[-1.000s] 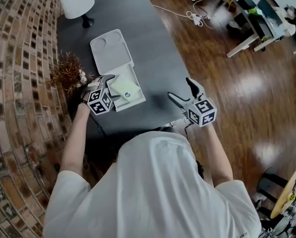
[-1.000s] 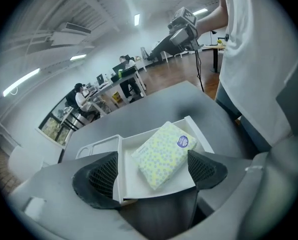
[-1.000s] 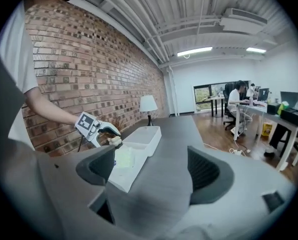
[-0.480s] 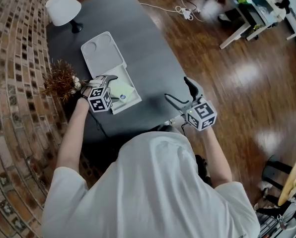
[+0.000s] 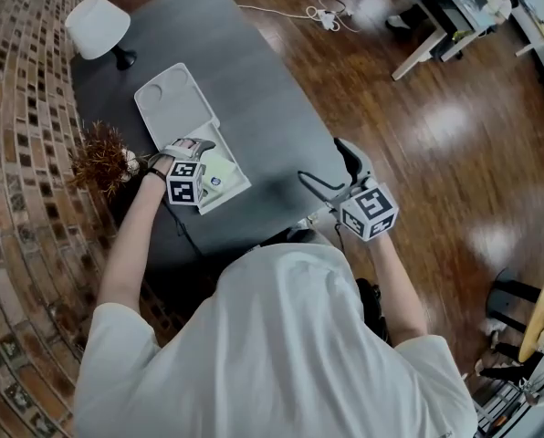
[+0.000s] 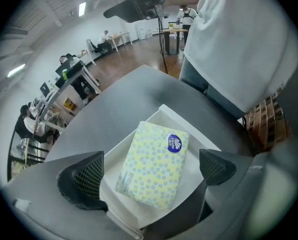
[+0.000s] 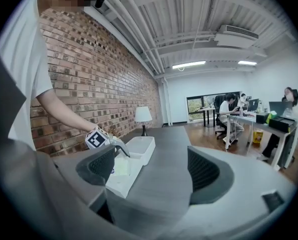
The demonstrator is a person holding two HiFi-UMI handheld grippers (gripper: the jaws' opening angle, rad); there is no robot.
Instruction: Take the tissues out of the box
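Observation:
An open white box (image 5: pixel 238 182) lies on the dark table, its lid (image 5: pixel 170 108) flipped back. In its base rests a yellow tissue pack (image 6: pixel 154 166) with blue dots and a blue sticker. My left gripper (image 6: pixel 150 171) hovers over the pack, jaws opening wide. The pack lies between the fingers (image 6: pixel 84 176), and neither pad touches it. In the head view the left gripper (image 5: pixel 204 158) is at the box's near end, over the tissue pack (image 5: pixel 219 167). My right gripper (image 5: pixel 329 167) stands open and holds nothing near the table's right edge, apart from the box (image 7: pixel 139 146).
A white table lamp (image 5: pixel 99 26) stands at the table's far end. A dried brown plant (image 5: pixel 99 158) sits left of the box by the brick wall. Wooden floor lies to the right, with desks and people further off.
The left gripper stays over the box's base and the pack. The right gripper keeps its place by the table edge. The head view has drifted a little.

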